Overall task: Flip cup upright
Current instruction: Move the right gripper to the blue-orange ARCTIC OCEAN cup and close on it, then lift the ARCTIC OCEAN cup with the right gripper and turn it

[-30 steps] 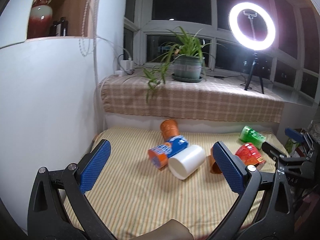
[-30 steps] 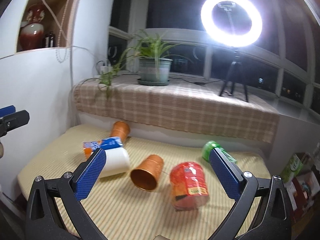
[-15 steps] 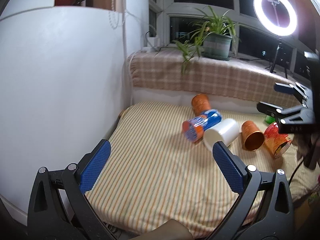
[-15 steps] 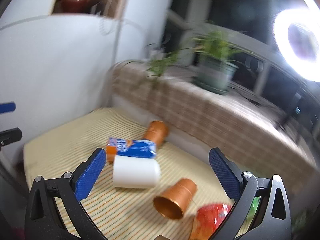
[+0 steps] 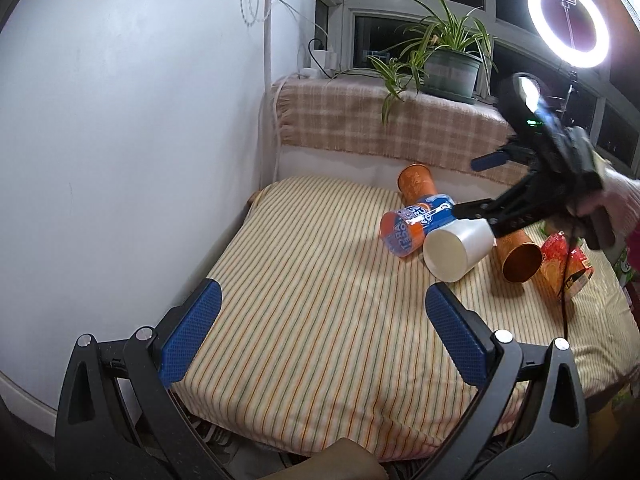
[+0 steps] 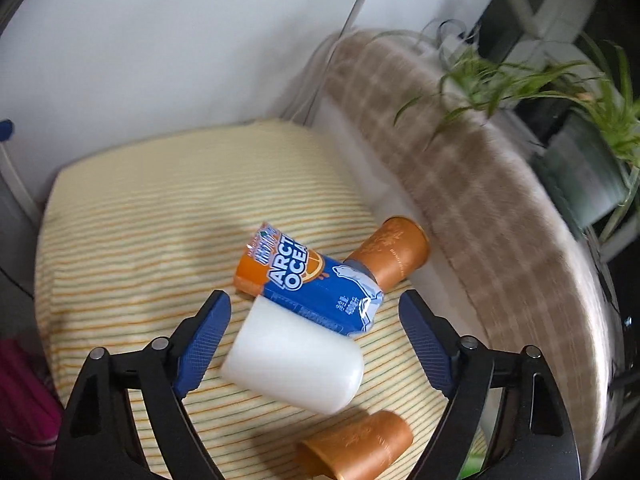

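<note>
A white cup (image 6: 294, 364) lies on its side on the striped cushion (image 6: 132, 232); it also shows in the left wrist view (image 5: 456, 248). A blue and orange Arctic Ocean cup (image 6: 308, 284) lies against it, also in the left wrist view (image 5: 416, 224). My right gripper (image 6: 316, 336) is open, jaws straddling the white cup just above it; it appears from outside in the left wrist view (image 5: 484, 188). My left gripper (image 5: 320, 336) is open and empty over the cushion's near part (image 5: 312, 320).
Copper cups lie on their sides by the back edge (image 6: 392, 256) and near the white cup (image 6: 356, 448). A red cup (image 5: 568, 264) lies at the right. A potted plant (image 5: 448, 68) and ring light (image 5: 568, 26) stand on the plaid ledge. A white wall (image 5: 120, 120) bounds the left.
My right gripper has swung in and down over the white cup, which now sits between its jaws. My left gripper has drawn back and turned further left.
</note>
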{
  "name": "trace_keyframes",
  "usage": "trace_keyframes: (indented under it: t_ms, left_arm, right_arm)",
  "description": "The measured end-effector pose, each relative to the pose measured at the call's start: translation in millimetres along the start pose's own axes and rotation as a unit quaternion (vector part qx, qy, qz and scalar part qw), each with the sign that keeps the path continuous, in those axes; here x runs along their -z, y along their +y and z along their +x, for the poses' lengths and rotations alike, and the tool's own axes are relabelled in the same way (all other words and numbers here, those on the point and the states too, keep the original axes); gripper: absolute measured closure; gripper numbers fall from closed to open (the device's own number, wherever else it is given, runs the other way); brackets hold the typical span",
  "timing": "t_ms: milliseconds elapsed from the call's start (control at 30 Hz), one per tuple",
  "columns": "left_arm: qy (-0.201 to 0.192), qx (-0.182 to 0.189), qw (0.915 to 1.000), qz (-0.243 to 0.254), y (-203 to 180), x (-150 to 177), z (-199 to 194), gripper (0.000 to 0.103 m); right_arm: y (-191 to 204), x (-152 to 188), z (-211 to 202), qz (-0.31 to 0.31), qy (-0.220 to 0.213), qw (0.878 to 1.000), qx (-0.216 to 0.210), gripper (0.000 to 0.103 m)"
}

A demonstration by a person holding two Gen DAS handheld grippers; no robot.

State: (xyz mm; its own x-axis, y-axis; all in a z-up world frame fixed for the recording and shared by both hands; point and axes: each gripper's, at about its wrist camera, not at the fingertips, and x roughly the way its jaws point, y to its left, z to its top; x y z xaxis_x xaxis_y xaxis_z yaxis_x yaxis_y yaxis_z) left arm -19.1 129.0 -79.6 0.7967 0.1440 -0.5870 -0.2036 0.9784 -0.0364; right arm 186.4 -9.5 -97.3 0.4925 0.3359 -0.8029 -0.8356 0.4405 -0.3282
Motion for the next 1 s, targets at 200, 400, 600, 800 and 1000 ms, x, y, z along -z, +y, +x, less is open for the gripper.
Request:
trace_keyframes:
  t_ms: [200,400,600,800,1000]
  left_arm:
    - [0.006,0.002,0.9999,-0.009,6.8,-1.0,4.7,0.000]
    - [0.016,0.003,0.9995,-0.025,16.1,-0.2,10.2,0.000]
    - [0.018,0.001,0.9993,-0.032,22.0,0.5,13.5,0.000]
    - [0.019,0.000,0.9992,-0.036,24.6,0.2,15.4,0.000]
    - [0.018,-0.002,0.9990,-0.041,28.4,0.6,16.3,0.000]
  right_arm:
    - [-6.6,-14.7,34.4,-0.038,0.039,0.998,-0.024,0.019]
    - [0.0,-26.6,61.9,-0.084,0.079,0.992,-0.044,0.020]
    - [3.3,-34.9,85.7,-0.107,0.106,0.987,-0.048,0.020]
    - [13.2,-37.6,106.1,-0.129,0.123,0.983,-0.039,0.020]
    - [20.3,-40.8,119.5,-0.133,0.123,0.983,-0.030,0.029]
